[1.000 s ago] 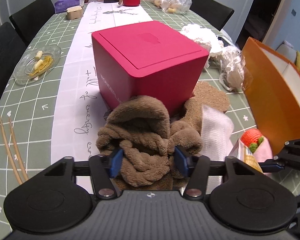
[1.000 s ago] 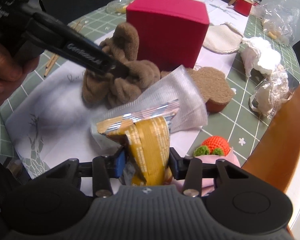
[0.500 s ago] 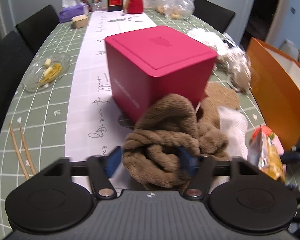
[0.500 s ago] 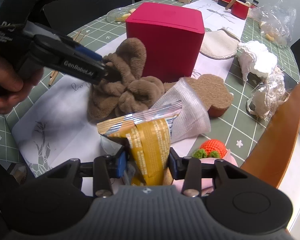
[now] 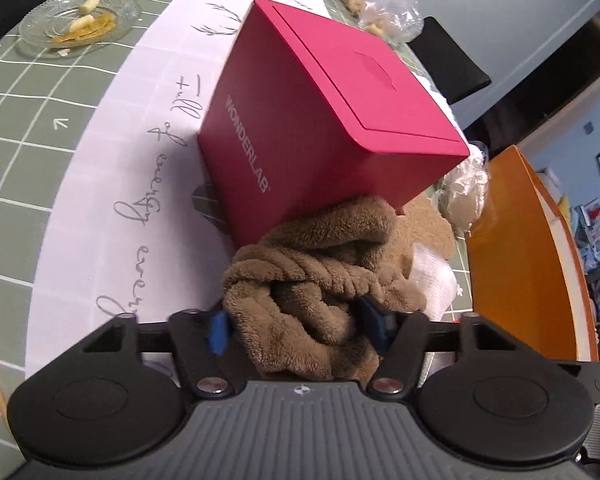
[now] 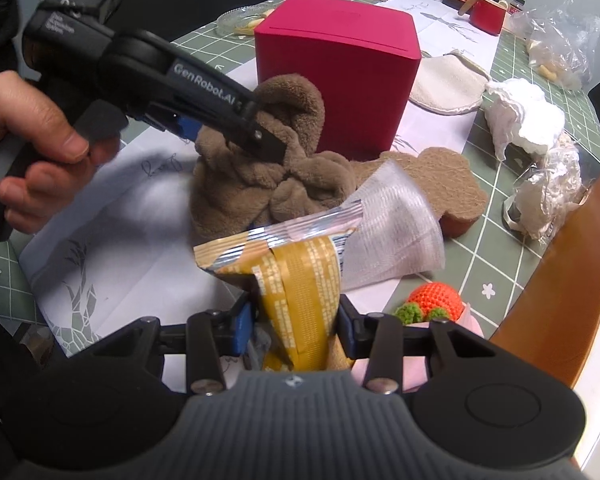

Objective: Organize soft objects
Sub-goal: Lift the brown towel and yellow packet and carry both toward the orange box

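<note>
Packet (image 6: 300, 288) stands upright, lengthwise, in right gripper (image 6: 296, 330).

We see a desk (image 6: 496, 276) under a green grid cloth with a white runner (image 5: 140, 184). On it sit a red box (image 6: 336, 68), a glass dish (image 5: 80, 24), a brown bear-shaped pad (image 6: 440, 184), crumpled white paper (image 6: 520, 120) and a crocheted strawberry (image 6: 432, 300).
</note>
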Tool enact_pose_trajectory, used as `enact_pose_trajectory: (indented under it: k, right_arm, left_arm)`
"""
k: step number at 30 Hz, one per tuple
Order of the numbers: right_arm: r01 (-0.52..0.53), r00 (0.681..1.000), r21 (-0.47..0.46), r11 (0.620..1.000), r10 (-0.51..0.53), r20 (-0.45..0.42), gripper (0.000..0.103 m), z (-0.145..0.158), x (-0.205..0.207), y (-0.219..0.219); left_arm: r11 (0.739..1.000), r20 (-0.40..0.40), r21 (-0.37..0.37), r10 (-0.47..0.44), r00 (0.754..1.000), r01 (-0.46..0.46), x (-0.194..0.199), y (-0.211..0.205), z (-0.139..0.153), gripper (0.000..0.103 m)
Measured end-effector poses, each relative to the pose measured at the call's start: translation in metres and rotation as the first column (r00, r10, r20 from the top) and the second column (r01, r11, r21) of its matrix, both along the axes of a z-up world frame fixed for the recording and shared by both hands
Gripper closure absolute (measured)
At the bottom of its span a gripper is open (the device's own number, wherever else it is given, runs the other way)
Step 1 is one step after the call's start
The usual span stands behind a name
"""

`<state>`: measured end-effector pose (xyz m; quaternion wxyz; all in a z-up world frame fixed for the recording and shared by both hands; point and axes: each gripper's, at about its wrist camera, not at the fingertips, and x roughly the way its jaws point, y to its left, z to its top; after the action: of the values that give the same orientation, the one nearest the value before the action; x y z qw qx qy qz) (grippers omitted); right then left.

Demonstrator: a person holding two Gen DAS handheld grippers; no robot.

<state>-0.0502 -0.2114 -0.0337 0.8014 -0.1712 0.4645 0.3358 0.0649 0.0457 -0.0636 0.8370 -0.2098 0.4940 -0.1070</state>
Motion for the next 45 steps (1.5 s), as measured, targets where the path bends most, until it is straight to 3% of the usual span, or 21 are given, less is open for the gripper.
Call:
enact_pose_trajectory:
  k: [4, 5, 9, 13, 17, 22, 27, 33, 38, 45]
  right_arm:
    - [0.012, 1.000, 0.010, 1.000, -0.012, -0.002, 0.061, 0.002, 0.003, -0.005]
    - [0.016, 1.000, 0.013, 1.000, -0.016, -0.001, 0.061, 0.003, 0.003, -0.006]
    - [0.024, 1.000, 0.041, 0.999, -0.024, 0.010, 0.061, 0.010, 0.001, -0.012]
    - [0.035, 0.999, 0.081, 0.996, -0.037, 0.026, 0.062, 0.023, -0.001, -0.019]
    - [0.055, 0.997, 0.134, 0.989, -0.062, 0.050, 0.062, 0.039, 0.001, -0.025]
    - [0.091, 0.992, 0.191, 0.977, -0.106, 0.068, 0.062, 0.055, 0.006, -0.034]
    - [0.128, 0.984, 0.246, 0.961, -0.155, 0.093, 0.062, 0.074, 0.015, -0.050]
    - [0.202, 0.961, 0.299, 0.933, -0.248, 0.126, 0.062, 0.095, 0.024, -0.080]
    - [0.279, 0.927, 0.346, 0.896, -0.345, 0.148, 0.061, 0.111, 0.023, -0.119]
    - [0.434, 0.852, 0.298, 0.850, -0.495, 0.170, 0.061, 0.107, 0.023, -0.182]
  left_arm:
    - [1.000, -0.010, 0.014, -0.012, 1.000, 0.012, -0.007, -0.001, 0.011, 0.065]
    - [1.000, -0.009, 0.010, -0.014, 1.000, 0.014, -0.009, 0.001, 0.014, 0.066]
    - [0.999, 0.026, 0.034, -0.022, 0.999, 0.022, -0.020, 0.007, 0.029, 0.068]
    - [1.000, 0.084, 0.014, -0.027, 0.996, 0.026, -0.034, 0.012, 0.055, 0.068]
    - [0.999, 0.162, 0.017, -0.047, 0.986, 0.045, -0.047, 0.011, 0.086, 0.068]
    - [0.997, 0.240, 0.080, -0.042, 0.970, 0.023, -0.050, 0.012, 0.114, 0.068]
    - [0.997, 0.302, 0.073, -0.028, 0.953, 0.006, -0.048, 0.020, 0.144, 0.068]
    - [0.984, 0.327, 0.113, -0.166, 0.930, 0.136, -0.035, -0.023, 0.169, 0.068]
    - [0.968, 0.341, 0.099, -0.251, 0.906, 0.231, -0.015, -0.070, 0.169, 0.068]
    - [0.916, 0.318, 0.134, -0.401, 0.859, 0.378, 0.011, -0.138, 0.159, 0.068]
